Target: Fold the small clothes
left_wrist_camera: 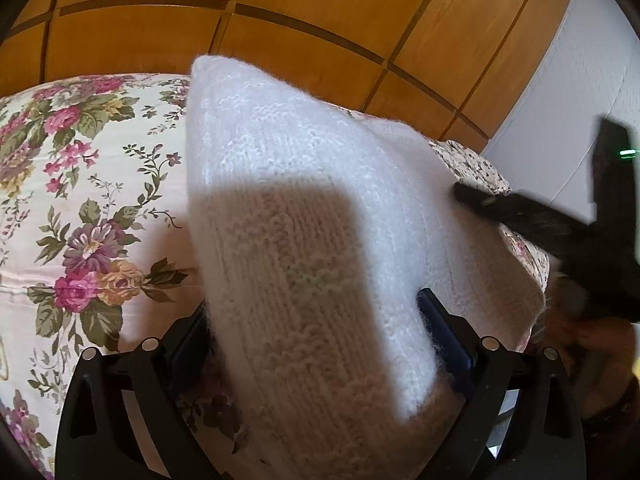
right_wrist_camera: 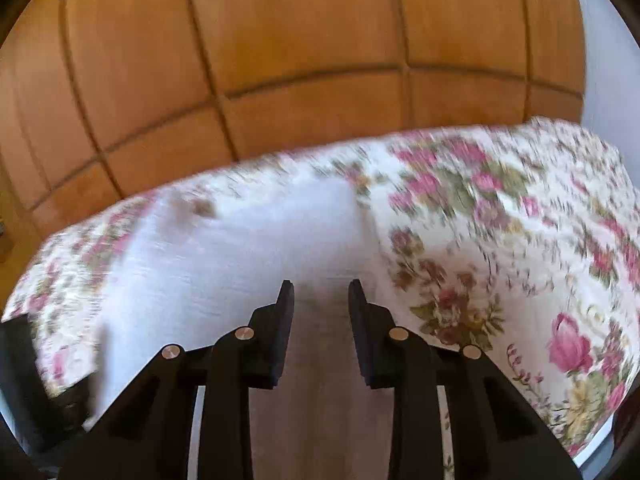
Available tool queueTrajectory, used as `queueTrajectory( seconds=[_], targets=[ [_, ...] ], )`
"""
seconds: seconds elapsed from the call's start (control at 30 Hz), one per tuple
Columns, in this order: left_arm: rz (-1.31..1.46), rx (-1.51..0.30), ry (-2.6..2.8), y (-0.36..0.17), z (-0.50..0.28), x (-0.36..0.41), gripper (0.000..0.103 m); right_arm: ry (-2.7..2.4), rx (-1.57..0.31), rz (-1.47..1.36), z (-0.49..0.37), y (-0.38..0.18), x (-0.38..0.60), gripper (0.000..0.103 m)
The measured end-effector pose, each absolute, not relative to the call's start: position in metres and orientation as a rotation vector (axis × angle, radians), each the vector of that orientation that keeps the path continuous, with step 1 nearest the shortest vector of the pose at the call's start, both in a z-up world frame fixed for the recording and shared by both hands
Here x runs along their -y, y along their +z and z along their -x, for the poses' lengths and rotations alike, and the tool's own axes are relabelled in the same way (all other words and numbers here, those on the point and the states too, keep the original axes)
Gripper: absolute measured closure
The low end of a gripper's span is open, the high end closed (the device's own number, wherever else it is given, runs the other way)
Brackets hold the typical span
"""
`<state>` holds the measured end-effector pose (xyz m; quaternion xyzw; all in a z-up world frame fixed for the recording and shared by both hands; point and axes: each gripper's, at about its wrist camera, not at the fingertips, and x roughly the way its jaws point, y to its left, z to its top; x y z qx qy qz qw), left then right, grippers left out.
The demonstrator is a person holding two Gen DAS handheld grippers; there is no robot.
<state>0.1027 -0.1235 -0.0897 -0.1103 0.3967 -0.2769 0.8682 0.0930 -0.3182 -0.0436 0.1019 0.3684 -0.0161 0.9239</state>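
Observation:
A white knitted garment (left_wrist_camera: 304,216) lies on a floral bedspread (left_wrist_camera: 88,200). In the left wrist view it fills the middle and bulges between my left gripper's (left_wrist_camera: 316,320) two fingers, which stand wide apart around its near fold. The jaws are open. The right gripper (left_wrist_camera: 480,200) shows at the right of that view, its tip touching the garment's far edge. In the blurred right wrist view my right gripper (right_wrist_camera: 320,300) is open, a gap between its fingers, just above the white garment (right_wrist_camera: 248,248).
A wooden panelled headboard (left_wrist_camera: 280,20) stands behind the bed and also fills the top of the right wrist view (right_wrist_camera: 300,40). A white wall (left_wrist_camera: 580,100) is at the right. The floral bedspread (right_wrist_camera: 500,240) spreads to the right of the garment.

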Motion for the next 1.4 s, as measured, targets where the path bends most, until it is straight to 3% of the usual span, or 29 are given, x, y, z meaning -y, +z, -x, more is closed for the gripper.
queueTrajectory(
  seconds=[0.2,0.33,0.43,0.63,0.9,1.17,1.23,1.27,1.33,1.37,1.4],
  targets=[
    [0.207,-0.816,-0.588,-0.084,-0.095,0.128,0.009,-0.033,-0.705,-0.330,-0.087,-0.078,0.347,0.076],
    [0.240,-0.615,-0.526,-0.045,-0.070,0.109,0.013,-0.026,-0.678,-0.346,-0.079,-0.079,0.348,0.076],
    [0.192,-0.566,-0.540,-0.022,-0.068,0.116,0.014,-0.008,-0.661,-0.403,-0.079,-0.082,0.354,0.076],
    [0.071,-0.665,-0.581,-0.023,-0.100,0.157,0.035,-0.001,-0.653,-0.411,-0.076,-0.082,0.354,0.076],
    [-0.081,-0.759,-0.512,-0.065,-0.150,0.173,0.035,0.007,-0.669,-0.431,-0.078,-0.083,0.357,0.076],
    [-0.060,-0.738,-0.515,-0.060,-0.134,0.165,0.035,0.003,-0.674,-0.431,-0.076,-0.083,0.356,0.074],
    [-0.050,-0.707,-0.512,-0.055,-0.123,0.161,0.030,0.004,-0.687,-0.423,-0.075,-0.080,0.356,0.072],
    [-0.036,-0.688,-0.514,-0.053,-0.116,0.157,0.027,0.002,-0.692,-0.420,-0.074,-0.079,0.356,0.070],
    [-0.001,-0.672,-0.533,-0.049,-0.107,0.152,0.011,-0.002,-0.702,-0.413,-0.072,-0.076,0.356,0.063],
    [0.016,-0.665,-0.542,-0.047,-0.101,0.149,0.008,-0.016,-0.711,-0.409,-0.071,-0.075,0.356,0.041],
    [0.028,-0.657,-0.541,-0.046,-0.096,0.146,0.006,-0.046,-0.732,-0.408,-0.070,-0.076,0.358,0.027]
  ],
)
